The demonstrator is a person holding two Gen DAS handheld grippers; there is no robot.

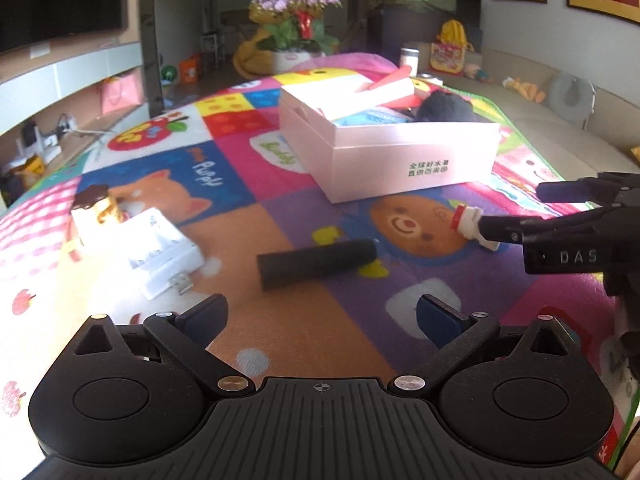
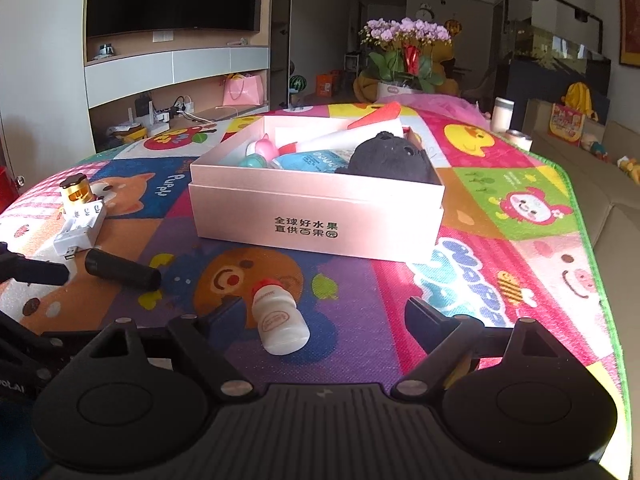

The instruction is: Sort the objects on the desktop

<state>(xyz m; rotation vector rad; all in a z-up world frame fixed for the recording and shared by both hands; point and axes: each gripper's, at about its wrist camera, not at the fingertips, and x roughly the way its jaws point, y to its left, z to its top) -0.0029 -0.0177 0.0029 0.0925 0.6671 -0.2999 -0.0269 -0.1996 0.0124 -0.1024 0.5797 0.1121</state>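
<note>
Since the small white bottle [image 2: 280, 322] looks light, smooth and round, we judge its waist the best hold. Both the right hand-held gripper [image 2: 316, 320] and the left hand-held gripper [image 1: 320, 316] stand apart, clamping nothing.

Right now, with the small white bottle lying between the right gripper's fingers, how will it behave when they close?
The white bottle lies on its side on the mat, so it may roll if nudged. Its smooth, waisted plastic looks slippery; a pad could slide toward the red cap. It is probably light. The right gripper is open around it.
</note>
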